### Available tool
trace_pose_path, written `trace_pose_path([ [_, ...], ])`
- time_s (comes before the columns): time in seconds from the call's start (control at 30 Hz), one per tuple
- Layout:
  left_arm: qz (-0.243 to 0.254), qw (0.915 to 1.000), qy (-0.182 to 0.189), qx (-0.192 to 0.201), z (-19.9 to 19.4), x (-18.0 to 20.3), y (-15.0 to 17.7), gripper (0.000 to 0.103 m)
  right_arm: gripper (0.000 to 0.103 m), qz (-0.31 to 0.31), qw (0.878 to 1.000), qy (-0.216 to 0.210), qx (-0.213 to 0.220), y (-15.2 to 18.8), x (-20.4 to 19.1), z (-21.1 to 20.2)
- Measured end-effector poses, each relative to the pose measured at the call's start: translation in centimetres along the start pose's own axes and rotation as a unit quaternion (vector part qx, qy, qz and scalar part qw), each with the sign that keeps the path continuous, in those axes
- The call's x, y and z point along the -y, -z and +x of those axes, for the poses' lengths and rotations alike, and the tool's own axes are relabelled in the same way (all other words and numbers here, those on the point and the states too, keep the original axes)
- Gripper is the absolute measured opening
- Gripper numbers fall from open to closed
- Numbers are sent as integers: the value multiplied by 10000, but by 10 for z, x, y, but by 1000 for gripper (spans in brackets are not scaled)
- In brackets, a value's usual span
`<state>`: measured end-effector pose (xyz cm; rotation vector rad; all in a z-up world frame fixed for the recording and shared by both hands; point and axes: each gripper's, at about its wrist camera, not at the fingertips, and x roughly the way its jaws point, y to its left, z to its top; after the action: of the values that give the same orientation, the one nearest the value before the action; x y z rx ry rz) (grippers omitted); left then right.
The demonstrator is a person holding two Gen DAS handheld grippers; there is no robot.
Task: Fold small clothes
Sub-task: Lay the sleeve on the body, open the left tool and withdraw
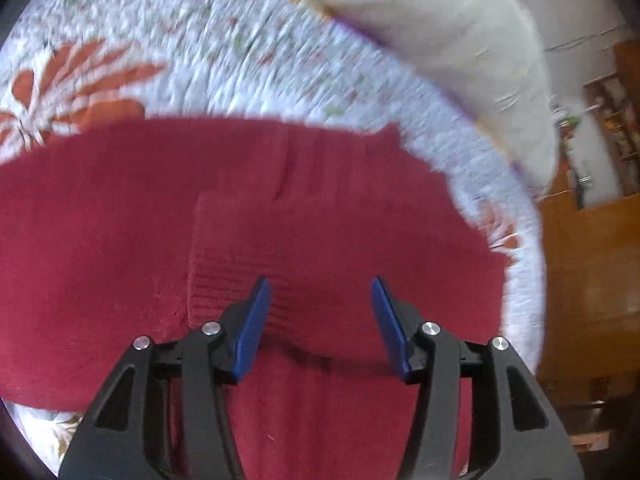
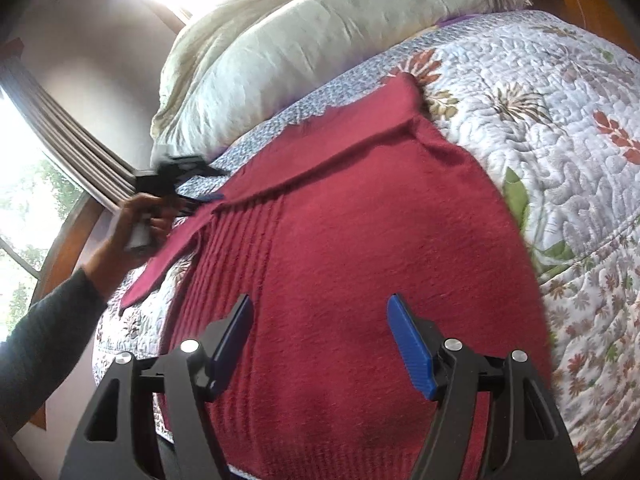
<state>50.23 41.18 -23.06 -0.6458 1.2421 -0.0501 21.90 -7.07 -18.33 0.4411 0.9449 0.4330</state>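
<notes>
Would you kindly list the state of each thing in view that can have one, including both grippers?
Red sweater: spread on the quilt, one sleeve folded across the body.
Left gripper: open, above the sweater, gripping nothing.
Right gripper: open, above the sweater, holding nothing.
Quilt: laid flat over the bed.
Pillow: lying at the head of the bed, creased.

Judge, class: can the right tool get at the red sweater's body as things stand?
Probably yes. The right tool hangs open just over the red sweater spread on the quilt, with nothing between them.
</notes>
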Motion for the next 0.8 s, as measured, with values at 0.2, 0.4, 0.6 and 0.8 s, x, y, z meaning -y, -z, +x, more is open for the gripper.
trace_pose_path([
  [0.2,-239,9994,70,224,-28,-33,6,59,72,-108,9999,29,5,4,-8,-11],
  [0.4,-721,9912,239,1084,-148,-118,37,82,74,-45,9999,-86,47,11,-14,-17],
  [0.6,-1903,9644,206,1825,-252,-258,97,85,75,-178,9994,-283,-18,21,-34,-17],
  [0.8,-3113,9274,127,2069,-289,-374,147,85,75,-346,9987,-345,-132,24,-56,-11],
])
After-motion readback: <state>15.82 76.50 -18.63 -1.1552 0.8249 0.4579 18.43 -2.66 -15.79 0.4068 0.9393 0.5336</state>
